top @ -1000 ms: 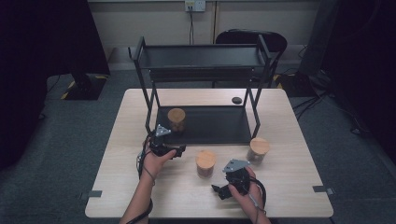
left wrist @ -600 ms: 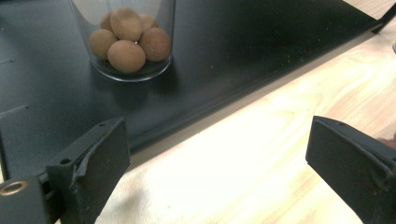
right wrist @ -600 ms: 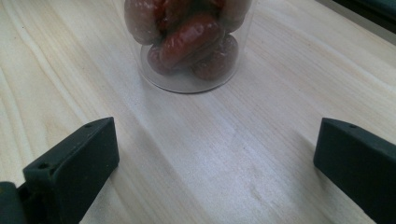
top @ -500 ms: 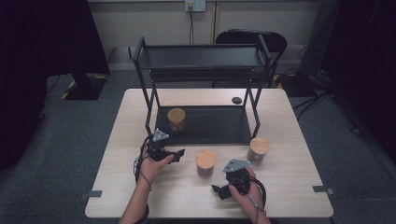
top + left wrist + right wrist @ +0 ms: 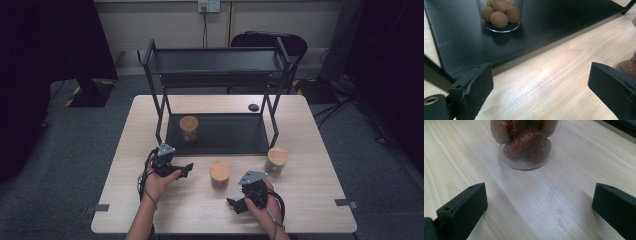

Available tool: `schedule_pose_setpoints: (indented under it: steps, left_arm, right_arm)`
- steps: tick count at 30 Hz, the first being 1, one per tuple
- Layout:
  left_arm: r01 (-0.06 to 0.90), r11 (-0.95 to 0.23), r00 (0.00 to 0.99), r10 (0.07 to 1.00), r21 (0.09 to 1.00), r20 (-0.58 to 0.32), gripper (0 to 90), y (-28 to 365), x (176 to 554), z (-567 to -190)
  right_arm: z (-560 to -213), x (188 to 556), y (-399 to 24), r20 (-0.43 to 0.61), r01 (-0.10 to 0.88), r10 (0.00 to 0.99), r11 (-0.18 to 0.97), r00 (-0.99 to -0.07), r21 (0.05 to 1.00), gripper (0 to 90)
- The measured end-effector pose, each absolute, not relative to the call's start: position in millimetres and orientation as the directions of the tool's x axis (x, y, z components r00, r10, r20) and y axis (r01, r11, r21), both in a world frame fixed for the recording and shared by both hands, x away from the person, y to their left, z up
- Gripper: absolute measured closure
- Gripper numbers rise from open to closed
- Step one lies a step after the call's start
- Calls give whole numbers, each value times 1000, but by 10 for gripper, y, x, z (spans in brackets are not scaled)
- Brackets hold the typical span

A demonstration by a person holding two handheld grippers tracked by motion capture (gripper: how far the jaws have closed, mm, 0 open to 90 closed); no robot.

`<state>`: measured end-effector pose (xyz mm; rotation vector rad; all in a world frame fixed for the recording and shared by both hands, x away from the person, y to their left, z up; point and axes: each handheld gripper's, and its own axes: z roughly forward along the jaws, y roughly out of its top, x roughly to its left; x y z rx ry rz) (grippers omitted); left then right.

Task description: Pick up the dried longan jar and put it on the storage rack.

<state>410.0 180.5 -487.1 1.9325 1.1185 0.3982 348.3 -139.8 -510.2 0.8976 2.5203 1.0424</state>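
The pale wooden tabletop (image 5: 310,190) carries a black metal two-tier rack (image 5: 215,65), whose back legs and the floor behind it fade into a dark room. On the rack's lower shelf (image 5: 544,22) stands a clear glass jar of round tan balls (image 5: 189,128); in the left gripper view its top is cut off by the frame edge. In front of the rack, between the two hands, stands a clear glass jar of dark red oblong fruits with a wooden lid (image 5: 220,175); the right gripper view cuts it off above the base, and what the fruits are is hard to tell. A third wooden-lidded jar (image 5: 276,160) stands to the right, its contents too small to make out. The left tool (image 5: 186,170) points towards the middle jar, jaws apart with bare wood between them. The right tool (image 5: 235,206) lies near the front edge, jaws also wide apart and empty, the middle jar just beyond them. A small dark round object (image 5: 253,107) near the rack's back leg cannot be identified.
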Motion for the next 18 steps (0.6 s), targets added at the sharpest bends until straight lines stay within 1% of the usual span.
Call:
schedule_pose_setpoints:
  steps: [18]
  left_arm:
    - [558, -237, 539, 832, 795, -131, 55, 2006, 3881, -4892]
  right_arm:
    - [-5102, 3482, -1398, -11, 442, 636, 549, -772, 709, 0]
